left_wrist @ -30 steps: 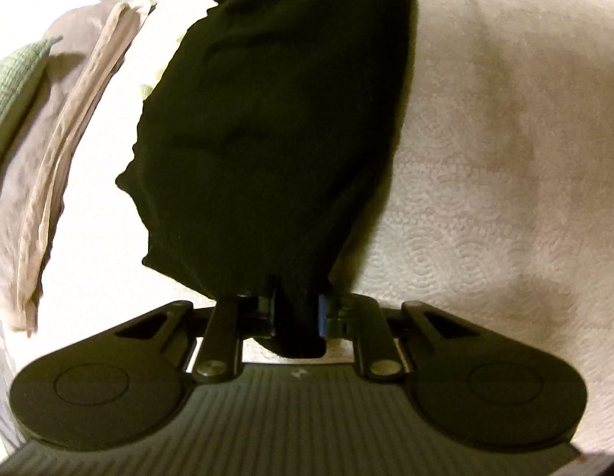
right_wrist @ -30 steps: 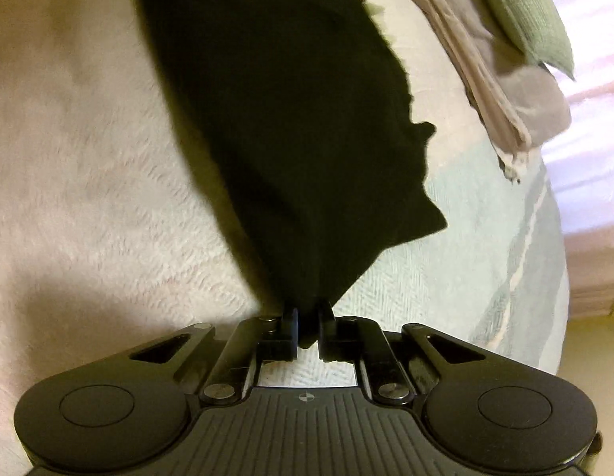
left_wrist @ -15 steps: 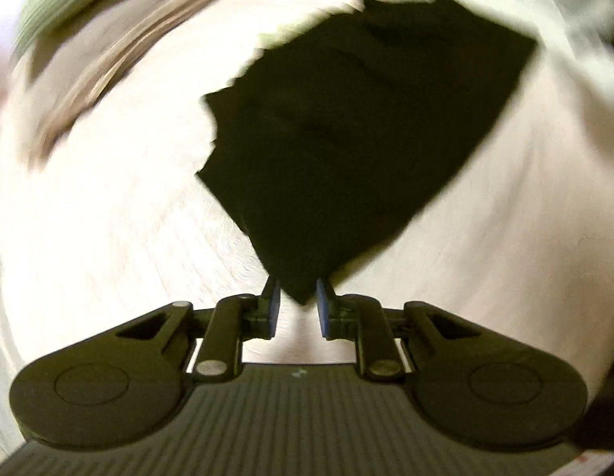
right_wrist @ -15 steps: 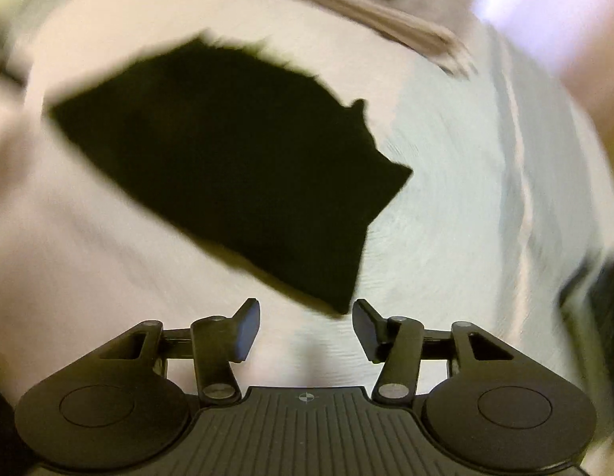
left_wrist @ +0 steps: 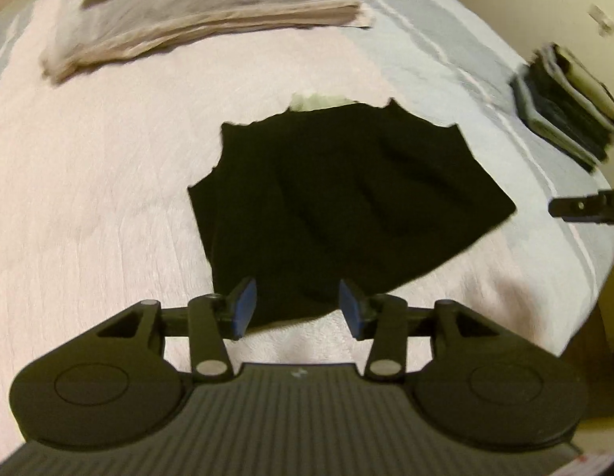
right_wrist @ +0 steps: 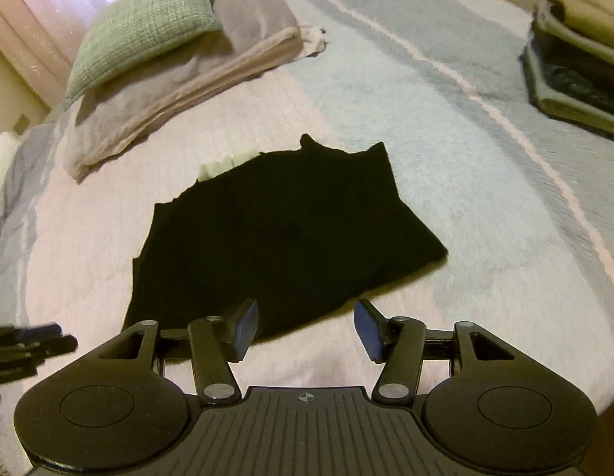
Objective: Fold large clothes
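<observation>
Garment: we log a black garment (left_wrist: 346,214) lying flat on the bedspread (left_wrist: 88,198) as a compact, roughly rectangular packet, several layers thick by the soft ridges across its top; its exact type we cannot tell.
Garment edges: the far edge is ragged, with small points sticking up; the near corner comes to a rounded tip just ahead of the left gripper.
Under the garment: a pale green-white scrap (right_wrist: 221,166) peeks out at the garment's far edge; we cannot identify it.
Left gripper (left_wrist: 297,307): jaws spread wide, blue pads showing, nothing between them; it hovers at the garment's near corner, apart from the cloth.
Right gripper (right_wrist: 307,327): jaws likewise spread and empty, hanging just off the garment's near edge.
Beyond the garment: a folded beige-grey stack (right_wrist: 179,91) with a green cushion (right_wrist: 148,27) on top, well behind it on the garment's left.
To the garment's right: a pile of folded dark and tan clothes (right_wrist: 576,75), well apart.
Progress: we judge this garment essentially folded and released.
Remaining: perhaps tidying the ragged far edge and moving it onto a pile; no other unfolded clothes are visible.
</observation>
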A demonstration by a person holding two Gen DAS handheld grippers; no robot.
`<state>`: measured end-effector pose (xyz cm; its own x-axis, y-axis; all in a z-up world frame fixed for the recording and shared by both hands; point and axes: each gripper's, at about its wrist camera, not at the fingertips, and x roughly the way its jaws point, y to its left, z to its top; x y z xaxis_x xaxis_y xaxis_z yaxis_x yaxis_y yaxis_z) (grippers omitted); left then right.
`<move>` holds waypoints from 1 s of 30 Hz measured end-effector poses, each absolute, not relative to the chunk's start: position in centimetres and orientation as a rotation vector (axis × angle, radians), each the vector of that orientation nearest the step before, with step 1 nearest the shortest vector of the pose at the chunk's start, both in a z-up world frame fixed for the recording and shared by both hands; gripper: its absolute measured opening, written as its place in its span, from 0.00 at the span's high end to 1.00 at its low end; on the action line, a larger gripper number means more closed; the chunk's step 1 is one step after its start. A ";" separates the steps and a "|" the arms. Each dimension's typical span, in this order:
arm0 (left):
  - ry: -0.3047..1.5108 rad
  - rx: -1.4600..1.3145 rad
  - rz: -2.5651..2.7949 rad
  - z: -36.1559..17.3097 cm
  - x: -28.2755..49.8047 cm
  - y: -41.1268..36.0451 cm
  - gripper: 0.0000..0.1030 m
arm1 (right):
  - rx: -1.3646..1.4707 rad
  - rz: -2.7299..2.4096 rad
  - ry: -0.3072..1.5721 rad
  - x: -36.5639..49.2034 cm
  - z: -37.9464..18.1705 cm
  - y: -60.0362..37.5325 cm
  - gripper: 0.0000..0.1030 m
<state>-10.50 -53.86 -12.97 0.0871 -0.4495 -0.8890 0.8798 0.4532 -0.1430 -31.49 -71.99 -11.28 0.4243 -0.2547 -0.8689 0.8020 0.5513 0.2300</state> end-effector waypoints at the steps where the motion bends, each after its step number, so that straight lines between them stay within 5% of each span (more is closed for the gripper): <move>1: 1.064 0.508 -1.082 -12.7 -10.2 -53.6 0.60 | 0.715 -0.766 0.898 -31.4 -10.8 -70.8 0.50; 5: 1.002 0.596 -1.176 -11.4 -9.3 -52.6 0.42 | 0.769 -0.838 0.887 -30.7 -9.9 -66.9 0.49; 13: 0.950 0.645 -1.230 -10.0 -7.9 -50.4 0.31 | 0.800 -0.855 0.880 -29.3 -9.2 -62.4 0.48; 30: 0.921 0.693 -1.245 -9.7 -8.9 -49.6 0.26 | 0.781 -0.794 0.894 -29.0 -9.5 -61.0 0.47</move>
